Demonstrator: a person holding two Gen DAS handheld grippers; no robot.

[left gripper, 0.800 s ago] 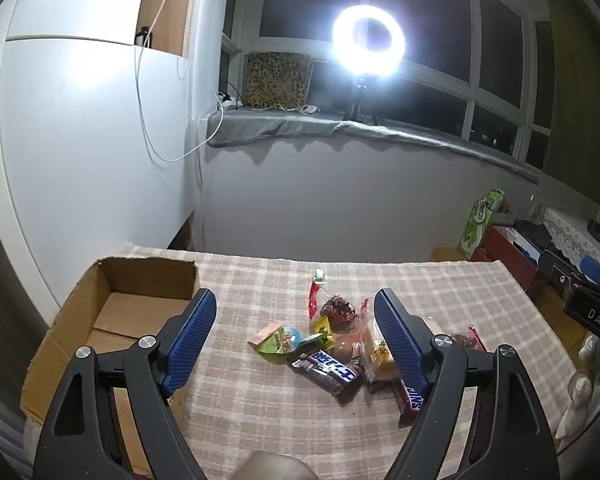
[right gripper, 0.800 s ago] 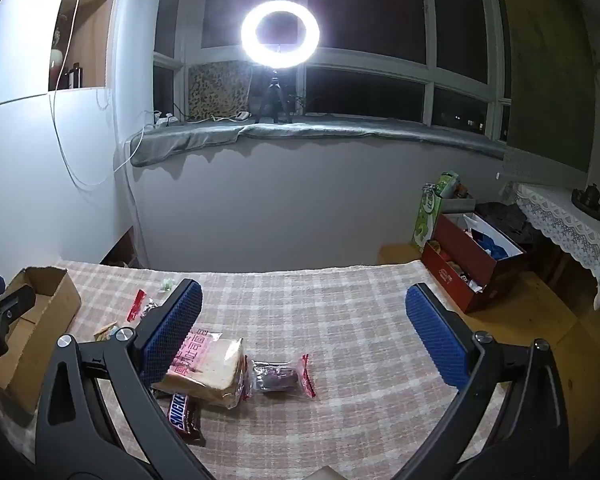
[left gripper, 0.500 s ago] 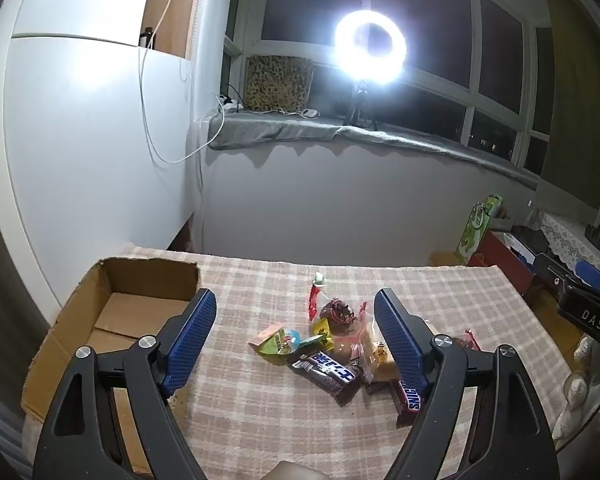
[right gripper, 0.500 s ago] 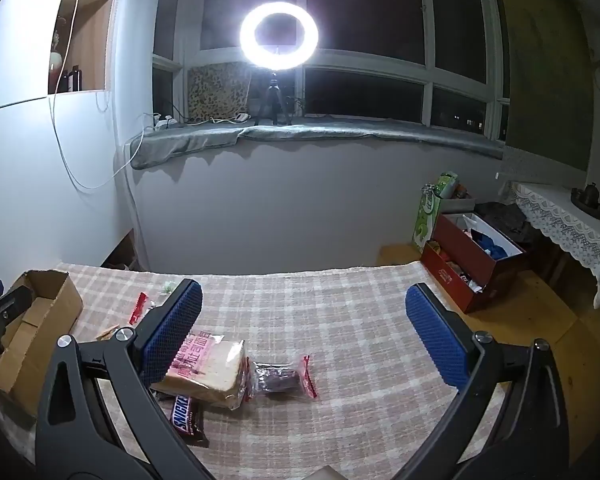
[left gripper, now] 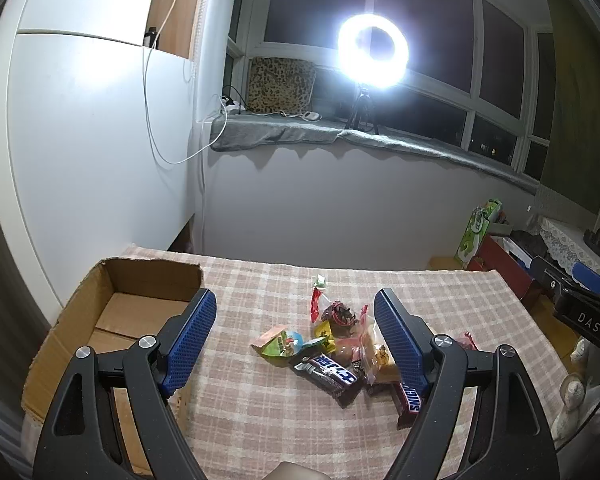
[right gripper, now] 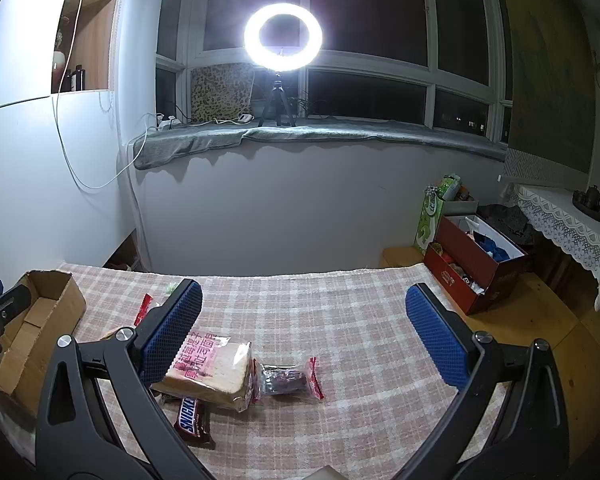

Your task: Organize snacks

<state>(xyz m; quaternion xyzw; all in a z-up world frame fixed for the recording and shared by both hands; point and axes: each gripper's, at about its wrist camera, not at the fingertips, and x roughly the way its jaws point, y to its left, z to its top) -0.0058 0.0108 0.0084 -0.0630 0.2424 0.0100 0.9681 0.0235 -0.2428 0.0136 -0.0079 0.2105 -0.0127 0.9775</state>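
Snacks lie in a heap on the tabletop, just beside the box, so they are easy to drop in. Left tool and right tool hang above, both wide apart and holding nothing, ready to pick one.

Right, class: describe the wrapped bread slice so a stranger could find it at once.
Start at the checked tablecloth, then the snack pile. The bread slice lies above the Snickers bar, the only pale square packet with pink lettering.
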